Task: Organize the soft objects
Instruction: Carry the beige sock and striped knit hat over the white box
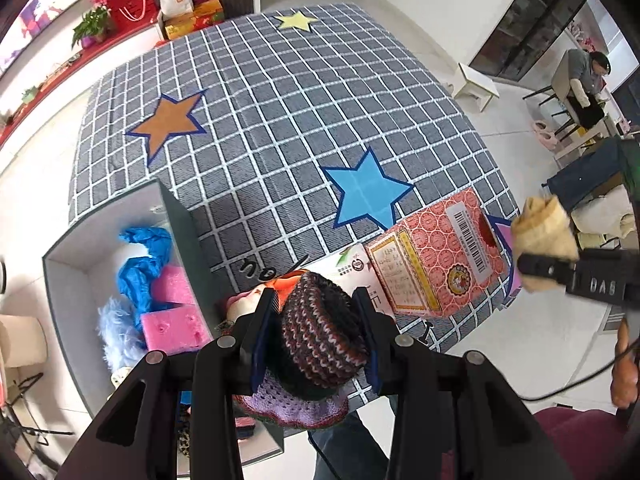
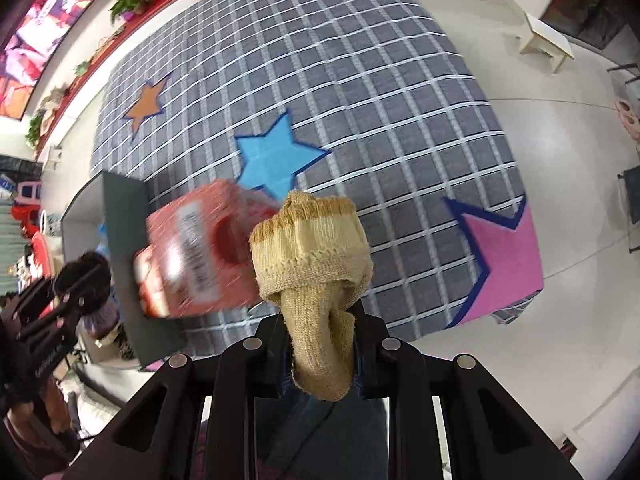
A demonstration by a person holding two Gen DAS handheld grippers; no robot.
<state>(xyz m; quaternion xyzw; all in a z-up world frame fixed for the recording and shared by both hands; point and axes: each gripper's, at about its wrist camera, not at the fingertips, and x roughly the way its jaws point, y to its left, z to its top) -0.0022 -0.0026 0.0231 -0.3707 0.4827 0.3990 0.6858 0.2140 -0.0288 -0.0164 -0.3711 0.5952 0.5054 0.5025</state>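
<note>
My left gripper is shut on a dark striped knitted hat with a purple crocheted brim, held above the near edge of the grey checked rug. My right gripper is shut on a rolled tan sock and holds it above the rug. The sock also shows at the right of the left wrist view. A grey storage box at the left holds blue cloth, pink foam blocks and a pale blue fluffy item.
A red patterned carton lies on the rug near its front edge, with a white carton beside it. Star shapes mark the rug. A white stool and a seated person are at the far right. Shelves with flowers line the far left wall.
</note>
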